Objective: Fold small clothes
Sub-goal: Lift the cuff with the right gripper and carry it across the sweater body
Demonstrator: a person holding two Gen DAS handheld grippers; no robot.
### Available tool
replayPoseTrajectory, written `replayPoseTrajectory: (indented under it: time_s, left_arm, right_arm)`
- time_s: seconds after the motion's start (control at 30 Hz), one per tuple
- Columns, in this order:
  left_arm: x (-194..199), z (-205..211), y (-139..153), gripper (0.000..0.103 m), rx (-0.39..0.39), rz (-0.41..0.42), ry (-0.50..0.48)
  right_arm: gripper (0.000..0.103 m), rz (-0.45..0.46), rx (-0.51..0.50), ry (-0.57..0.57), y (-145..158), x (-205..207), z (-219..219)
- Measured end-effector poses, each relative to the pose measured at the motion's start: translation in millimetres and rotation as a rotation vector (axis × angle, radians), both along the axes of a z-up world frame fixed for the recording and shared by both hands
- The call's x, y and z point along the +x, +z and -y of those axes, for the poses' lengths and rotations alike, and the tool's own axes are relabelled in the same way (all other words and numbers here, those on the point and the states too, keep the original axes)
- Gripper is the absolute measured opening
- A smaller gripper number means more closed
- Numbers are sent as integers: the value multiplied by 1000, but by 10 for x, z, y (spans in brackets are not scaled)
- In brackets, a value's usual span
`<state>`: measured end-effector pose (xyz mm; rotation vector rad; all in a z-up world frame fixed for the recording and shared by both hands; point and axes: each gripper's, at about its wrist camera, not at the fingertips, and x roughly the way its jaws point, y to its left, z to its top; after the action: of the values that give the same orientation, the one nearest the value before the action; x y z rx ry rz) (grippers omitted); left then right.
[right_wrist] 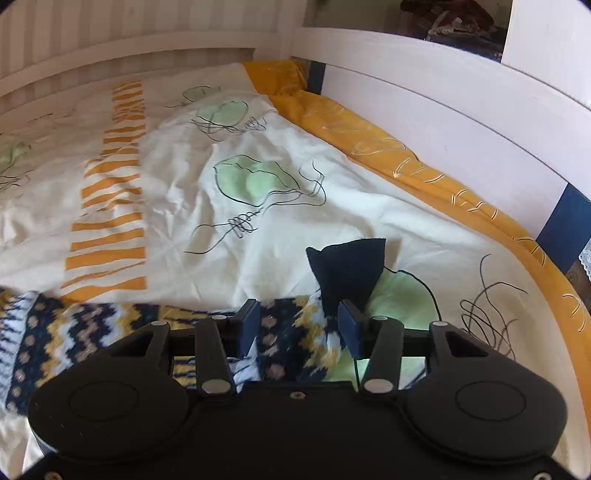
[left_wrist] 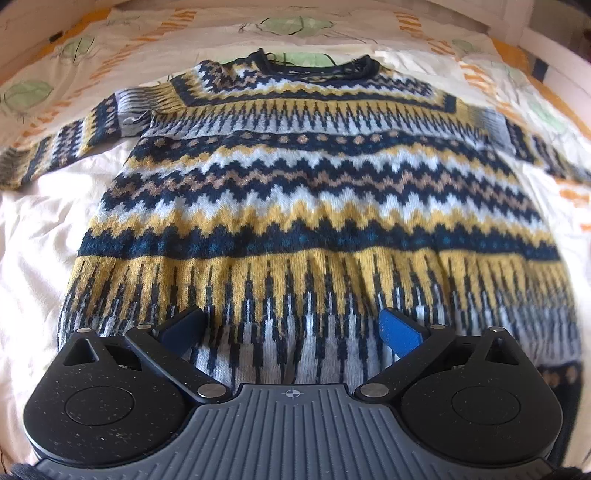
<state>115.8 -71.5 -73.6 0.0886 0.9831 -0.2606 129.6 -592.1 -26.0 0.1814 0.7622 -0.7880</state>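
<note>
A knitted sweater (left_wrist: 306, 177) with navy, yellow, white and tan zigzag bands lies flat on the bed, collar far, both sleeves spread out. My left gripper (left_wrist: 293, 325) is open and hovers over the sweater's bottom hem, holding nothing. In the right wrist view the end of one sleeve (right_wrist: 110, 332) lies across the bottom, with its dark navy cuff (right_wrist: 345, 273) sticking up. My right gripper (right_wrist: 297, 325) is open, its fingers on either side of the sleeve just behind the cuff.
The bed has a white duvet (right_wrist: 207, 206) with orange stripes and green shapes. A yellow sheet edge (right_wrist: 424, 166) and a white bed rail (right_wrist: 443, 110) run along the right. A white slatted headboard (right_wrist: 129, 33) stands behind.
</note>
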Motion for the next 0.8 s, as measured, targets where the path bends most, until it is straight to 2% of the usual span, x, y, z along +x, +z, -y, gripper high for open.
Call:
replayPoseTrajectory:
  time_s: [0.1, 0.23, 0.3, 0.33, 0.6, 0.8]
  left_arm:
    - [66, -79, 74, 101, -45, 10, 16]
    - [201, -149, 199, 100, -38, 70, 20]
    - [302, -182, 266, 100, -31, 99, 17]
    - [359, -204, 288, 100, -28, 108, 15]
    - [787, -428, 345, 100, -28, 133, -12]
    - [1010, -671, 216, 100, -76, 105, 2]
  right_arm:
    - [56, -35, 0, -24, -111, 77, 120]
    - [52, -42, 11, -69, -196, 72, 267]
    - [32, -36, 19, -87, -209, 45, 318]
    - [12, -23, 36, -85, -204, 15, 340]
    - [11, 141, 80, -86, 126, -209, 229]
    - [11, 217, 55, 65, 647, -126, -340]
